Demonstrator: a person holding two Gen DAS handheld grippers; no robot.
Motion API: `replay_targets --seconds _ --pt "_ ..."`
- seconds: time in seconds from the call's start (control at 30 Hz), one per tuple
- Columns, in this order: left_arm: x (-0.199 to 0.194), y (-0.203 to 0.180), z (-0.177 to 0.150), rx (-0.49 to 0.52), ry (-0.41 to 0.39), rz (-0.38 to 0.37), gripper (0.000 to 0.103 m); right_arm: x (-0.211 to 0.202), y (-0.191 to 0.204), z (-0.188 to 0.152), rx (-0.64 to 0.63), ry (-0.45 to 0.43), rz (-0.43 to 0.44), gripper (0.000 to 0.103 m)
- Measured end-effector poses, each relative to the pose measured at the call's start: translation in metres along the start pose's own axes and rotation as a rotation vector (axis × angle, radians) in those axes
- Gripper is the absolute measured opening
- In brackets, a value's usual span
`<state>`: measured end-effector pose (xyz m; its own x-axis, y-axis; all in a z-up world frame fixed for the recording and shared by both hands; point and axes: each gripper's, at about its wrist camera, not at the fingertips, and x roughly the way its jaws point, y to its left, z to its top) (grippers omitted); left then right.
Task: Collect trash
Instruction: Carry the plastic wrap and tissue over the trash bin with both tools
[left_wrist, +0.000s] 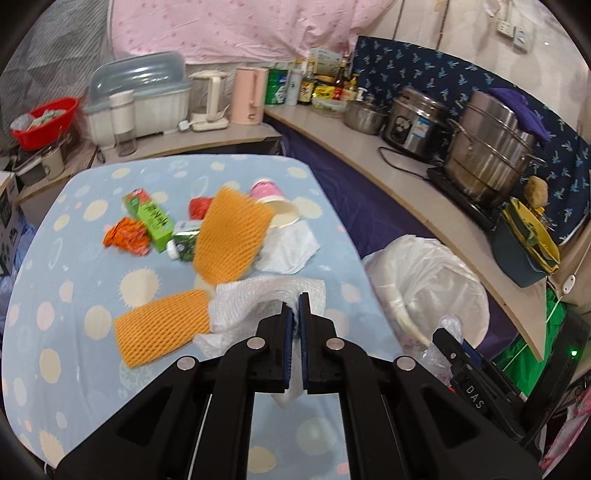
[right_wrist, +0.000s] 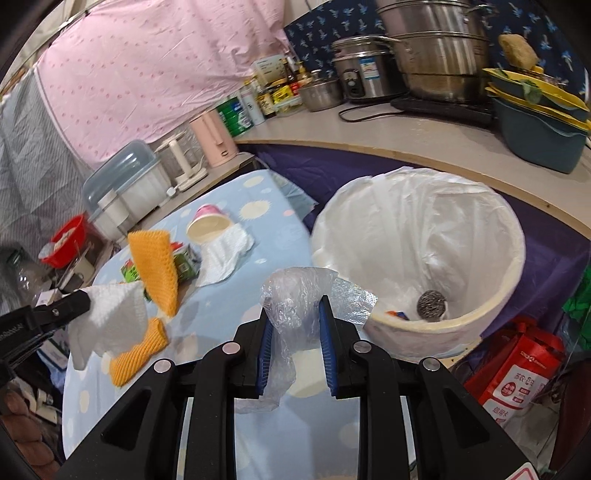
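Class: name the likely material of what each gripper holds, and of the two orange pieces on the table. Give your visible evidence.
Left gripper: white sheet, probably paper towel; matte, dimpled, softly creased.
Right gripper: clear wrap, likely thin plastic film; see-through, glossy, crinkled.
Orange pieces: seemingly foam fruit netting; matte open mesh that bends.

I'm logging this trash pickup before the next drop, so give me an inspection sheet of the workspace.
Surface: light blue tablecloth with pale dots, littered.
Job's things: white paper towel; clear crinkled plastic film; two orange foam mesh sleeves; pink paper cup on its side; green carton; white-lined round bin beside the table, holding a steel scourer.
Clutter: nothing seen beyond the trash.
Grippers: left gripper shut on the paper towel; right gripper shut on the plastic film.
Cables: black cord on the counter.
Surroundings: steel stockpot, pink kettle.
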<state>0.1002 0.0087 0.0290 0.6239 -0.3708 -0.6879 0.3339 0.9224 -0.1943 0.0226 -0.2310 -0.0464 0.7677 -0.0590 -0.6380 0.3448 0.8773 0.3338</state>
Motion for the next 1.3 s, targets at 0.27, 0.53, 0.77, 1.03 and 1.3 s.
replay_targets --seconds 0.27,0.53,0.77,1.03,1.3 --pt "0.005 -0.069 0.016 0.098 -0.025 -0.077 0.003 -0.013 -0.047 0.016 0.066 -0.054 -0.052 0.022" --pt "0.028 -0.137 0.02 0.187 -0.021 -0.132 0.003 -0.016 -0.093 0.038 0.093 -0.089 -0.104 0.022" --pt "0.056 -0.175 0.022 0.233 0.009 -0.147 0.003 -0.01 -0.12 0.056 0.082 -0.083 -0.141 0.022" --pt "0.085 -0.197 0.022 0.264 0.046 -0.129 0.003 0.006 -0.133 0.071 0.063 -0.039 -0.164 0.022" --pt "0.108 -0.209 0.02 0.277 0.08 -0.109 0.003 0.022 -0.135 0.072 0.049 -0.006 -0.175 0.022"
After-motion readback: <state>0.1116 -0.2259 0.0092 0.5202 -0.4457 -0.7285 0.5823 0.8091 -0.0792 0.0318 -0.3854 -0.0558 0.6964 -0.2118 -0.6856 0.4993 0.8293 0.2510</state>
